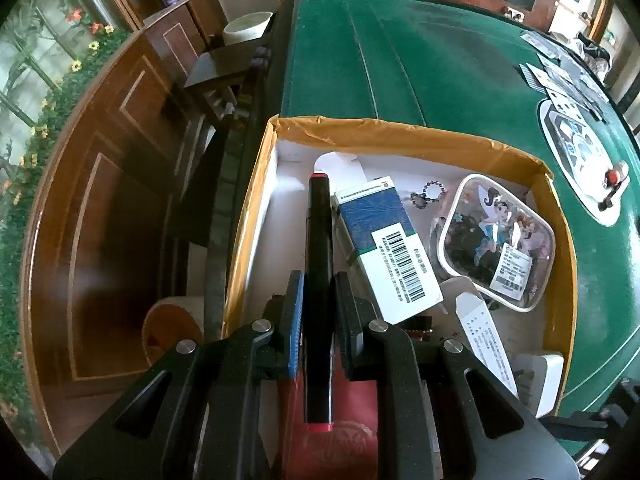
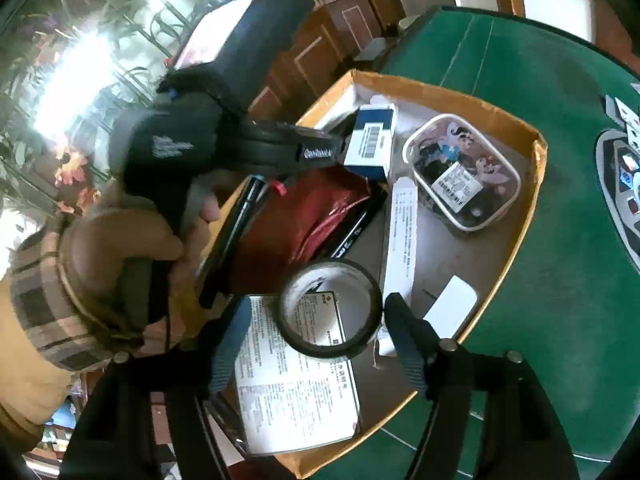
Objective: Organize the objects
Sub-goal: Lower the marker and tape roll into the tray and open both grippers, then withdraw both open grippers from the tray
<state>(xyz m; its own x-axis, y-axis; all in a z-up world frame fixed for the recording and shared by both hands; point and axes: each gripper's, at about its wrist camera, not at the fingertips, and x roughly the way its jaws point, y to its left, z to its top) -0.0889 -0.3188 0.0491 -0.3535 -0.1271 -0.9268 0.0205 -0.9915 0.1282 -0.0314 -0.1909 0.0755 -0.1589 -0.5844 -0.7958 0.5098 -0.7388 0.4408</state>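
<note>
My left gripper (image 1: 318,292) is shut on a black marker (image 1: 319,248) with red ends, held lengthwise over an open cardboard box (image 1: 400,132). In the right wrist view, a dark roll of tape (image 2: 332,350) lies on a printed sheet (image 2: 296,404) inside the box (image 2: 440,92). My right gripper (image 2: 316,308) stands open around the roll; a gap shows at the left pad, and the right finger (image 2: 404,336) sits at the roll's edge. A person's hand (image 2: 120,248) holds the left gripper and the marker (image 2: 236,232) over the box's left side.
The box also holds a blue and white carton (image 1: 384,240), a clear cartoon-print case (image 1: 496,240), a red packet (image 2: 304,216), a folded leaflet (image 2: 400,240) and a white pad (image 2: 452,308). It sits on a green felt table (image 1: 400,60) near the left edge. Cards and a round tray (image 1: 580,152) lie at the right.
</note>
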